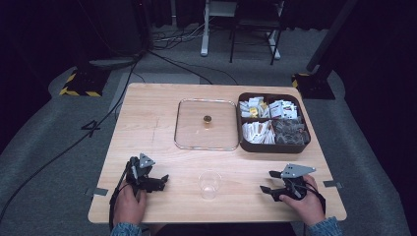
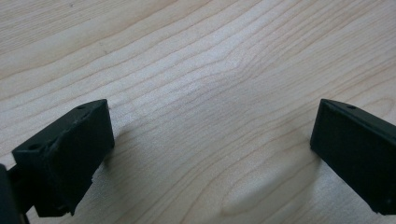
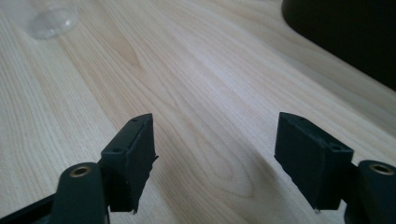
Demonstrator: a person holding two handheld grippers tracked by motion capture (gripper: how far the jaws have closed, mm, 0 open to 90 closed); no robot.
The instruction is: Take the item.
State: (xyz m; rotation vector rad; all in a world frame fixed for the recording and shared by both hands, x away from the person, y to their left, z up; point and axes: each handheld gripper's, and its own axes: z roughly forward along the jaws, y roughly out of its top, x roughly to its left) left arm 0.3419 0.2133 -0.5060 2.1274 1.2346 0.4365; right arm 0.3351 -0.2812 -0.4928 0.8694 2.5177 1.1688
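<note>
High view: left gripper (image 1: pixel 156 181) and right gripper (image 1: pixel 269 183) rest on the table (image 1: pixel 147 128), jaws apart and holding nothing; the clear cup (image 1: pixel 209 185) stands untouched between them; beyond, glass lid (image 1: pixel 206 124) off, sachet box (image 1: pixel 273 123) open; work barely begun.

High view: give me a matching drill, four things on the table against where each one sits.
Things:
1. cup
2. lid
3. box
4. left tongs

Places:
A. far right of the table, full of packets
B. near edge, between the two hands
C. table centre, lying flat beside the box
D. near left, open on bare wood

Pairs: 1-B, 2-C, 3-A, 4-D
</note>
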